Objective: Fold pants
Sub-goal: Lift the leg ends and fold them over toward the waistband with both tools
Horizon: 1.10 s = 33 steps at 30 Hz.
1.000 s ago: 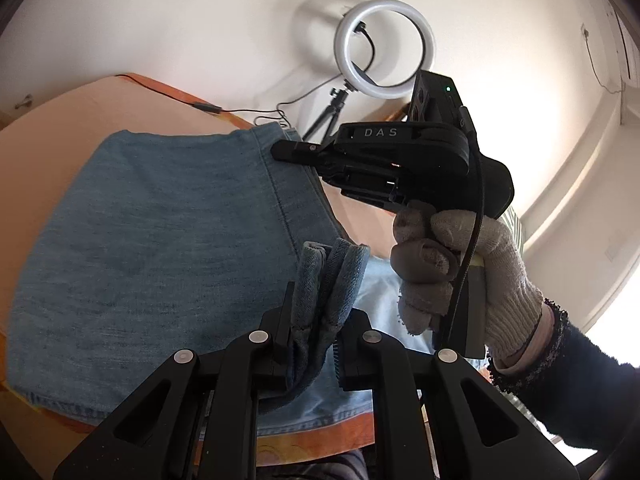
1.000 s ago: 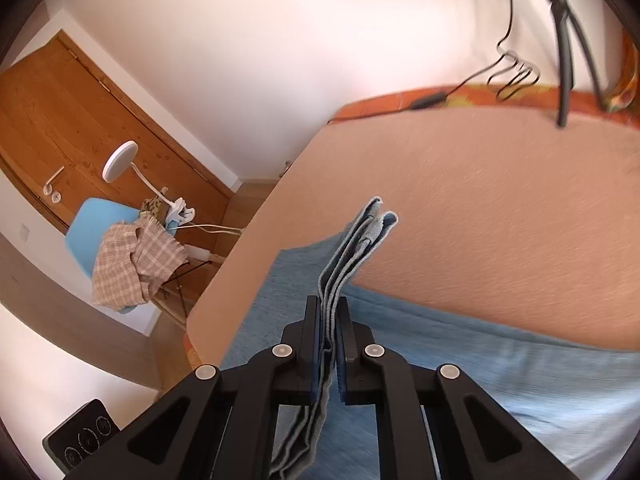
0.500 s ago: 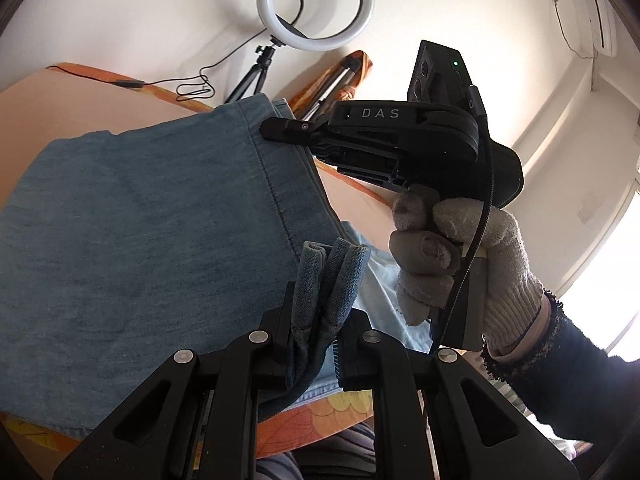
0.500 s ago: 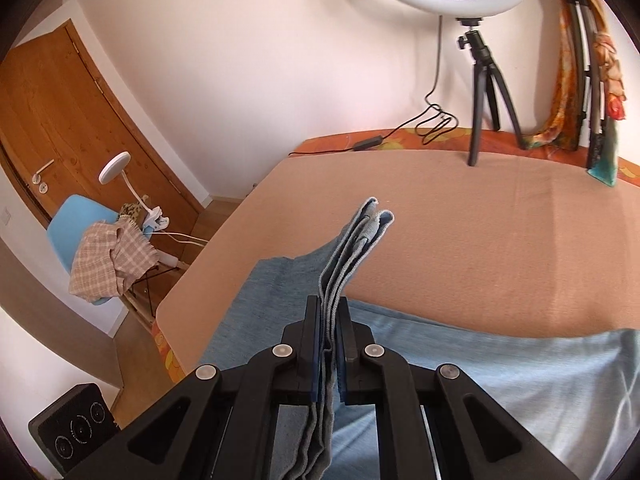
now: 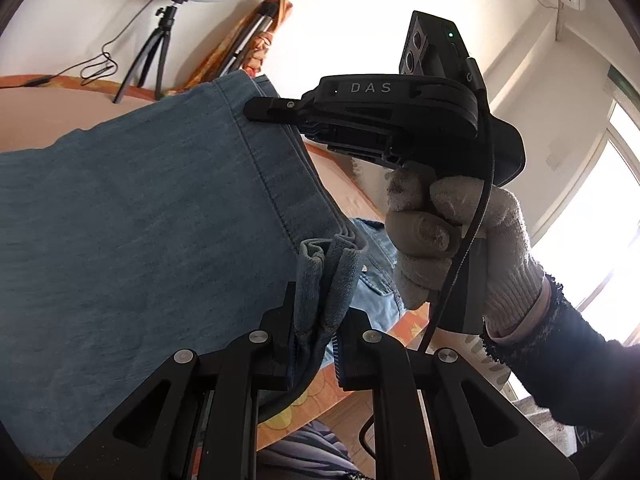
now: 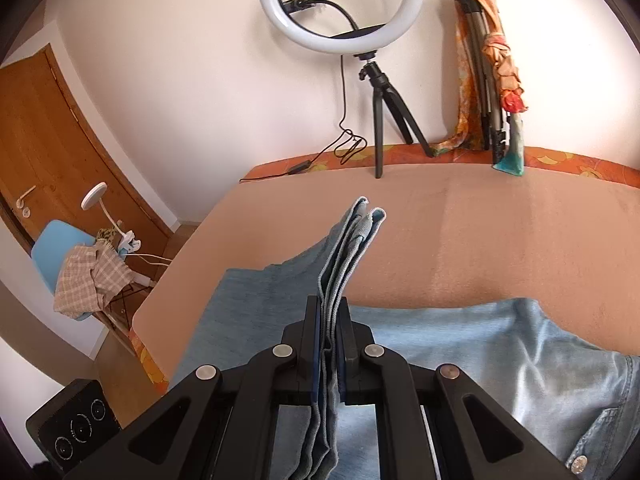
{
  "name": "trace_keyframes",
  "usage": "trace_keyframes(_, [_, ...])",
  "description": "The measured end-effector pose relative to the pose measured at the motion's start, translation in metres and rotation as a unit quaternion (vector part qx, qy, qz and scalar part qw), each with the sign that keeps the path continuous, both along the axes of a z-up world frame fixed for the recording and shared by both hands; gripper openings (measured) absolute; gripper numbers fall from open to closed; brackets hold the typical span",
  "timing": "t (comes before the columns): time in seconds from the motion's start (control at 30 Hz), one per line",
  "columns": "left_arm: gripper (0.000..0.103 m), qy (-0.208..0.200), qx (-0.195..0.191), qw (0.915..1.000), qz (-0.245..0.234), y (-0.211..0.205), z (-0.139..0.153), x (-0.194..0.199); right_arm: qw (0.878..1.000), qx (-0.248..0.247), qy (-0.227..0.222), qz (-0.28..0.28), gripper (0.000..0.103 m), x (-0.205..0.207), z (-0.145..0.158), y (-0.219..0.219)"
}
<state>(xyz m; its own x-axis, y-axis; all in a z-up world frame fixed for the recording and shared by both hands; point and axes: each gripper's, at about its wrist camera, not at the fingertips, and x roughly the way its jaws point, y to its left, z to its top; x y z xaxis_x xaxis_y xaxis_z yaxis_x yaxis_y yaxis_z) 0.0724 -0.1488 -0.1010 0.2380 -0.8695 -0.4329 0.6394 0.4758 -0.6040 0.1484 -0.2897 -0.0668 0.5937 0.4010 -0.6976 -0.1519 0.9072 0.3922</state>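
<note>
Blue denim pants (image 5: 132, 216) hang lifted over a peach-covered table (image 6: 480, 240). My left gripper (image 5: 316, 320) is shut on a bunched hem corner of the pants (image 5: 328, 272). My right gripper (image 6: 329, 320) is shut on the other hem corner (image 6: 352, 240), several layers standing up between its jaws. In the left wrist view the right gripper (image 5: 256, 110) reaches in from the right, held by a gloved hand (image 5: 452, 232), its tip on the hem's far corner. The waist part with a button (image 6: 578, 462) lies on the table at the lower right.
A ring light on a tripod (image 6: 340, 4) and a folded stand wrapped in orange cloth (image 6: 486, 68) stand at the table's far edge. A cable (image 6: 344, 148) runs along that edge. A blue chair with a checked cloth (image 6: 80, 264) and a wooden door (image 6: 48, 148) are left.
Both grippers have lifted and carried the held hem forward over the table. The ring light and far wall have come further into view. Both stay shut on the hem.
</note>
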Motion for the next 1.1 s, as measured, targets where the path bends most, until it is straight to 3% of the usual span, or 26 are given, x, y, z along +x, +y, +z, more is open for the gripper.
trace_keyframes(0.37, [0.012,-0.013,0.010,0.9963,-0.084,-0.077,0.008,-0.004,0.998,-0.014,-0.004,-0.059,0.004,-0.033,0.006,-0.073])
trace_keyframes(0.57, [0.012,-0.021,0.011,0.9916,-0.127,-0.117,0.009,-0.018,0.995,-0.027,-0.002,-0.095,0.004,-0.053,0.013,-0.115])
trace_keyframes(1.1, [0.012,-0.033,0.040,0.9762,-0.211,-0.226,0.000,-0.007,0.983,-0.047,0.016,-0.179,0.004,-0.094,0.008,-0.212])
